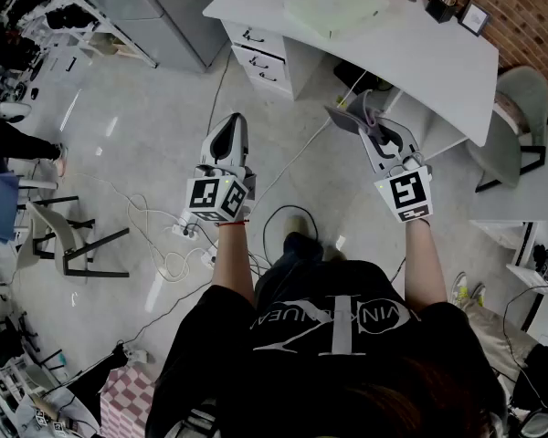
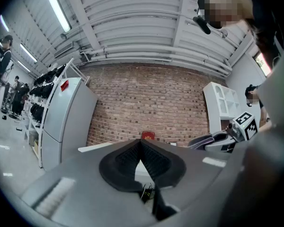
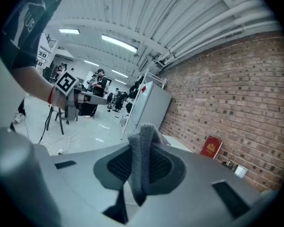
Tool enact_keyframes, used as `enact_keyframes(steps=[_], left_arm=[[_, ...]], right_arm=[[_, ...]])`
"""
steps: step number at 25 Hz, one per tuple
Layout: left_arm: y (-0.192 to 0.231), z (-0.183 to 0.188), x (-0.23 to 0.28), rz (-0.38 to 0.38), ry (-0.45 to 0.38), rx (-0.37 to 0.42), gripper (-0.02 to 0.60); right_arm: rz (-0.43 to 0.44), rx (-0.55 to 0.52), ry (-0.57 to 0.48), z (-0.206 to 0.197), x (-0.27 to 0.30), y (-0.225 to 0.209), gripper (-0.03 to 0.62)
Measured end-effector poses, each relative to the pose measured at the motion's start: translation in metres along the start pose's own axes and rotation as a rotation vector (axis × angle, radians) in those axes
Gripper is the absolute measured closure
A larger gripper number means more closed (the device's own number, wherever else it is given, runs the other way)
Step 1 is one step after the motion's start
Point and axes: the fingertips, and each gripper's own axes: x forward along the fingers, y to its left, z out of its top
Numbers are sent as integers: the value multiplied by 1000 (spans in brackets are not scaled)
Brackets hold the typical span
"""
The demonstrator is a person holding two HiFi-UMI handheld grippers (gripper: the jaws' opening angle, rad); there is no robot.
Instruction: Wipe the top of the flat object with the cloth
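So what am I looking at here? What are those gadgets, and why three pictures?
There is no robot: a person holds a tool with two jaws in each hand. One picture looks down from a camera on the head. The other two come from cameras riding on each tool, looking along its jaws. The left gripper is shut and empty. The right gripper pinches a grey cloth. Ahead stands a white desk with a pale flat pad on it, not yet wiped.
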Motion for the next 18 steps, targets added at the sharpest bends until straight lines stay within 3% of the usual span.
enact_keyframes(steps=[18], left_arm=[[87, -12, 69, -116, 33, -11, 571]], right_arm=[[-148, 111, 24, 10, 85, -20, 536]])
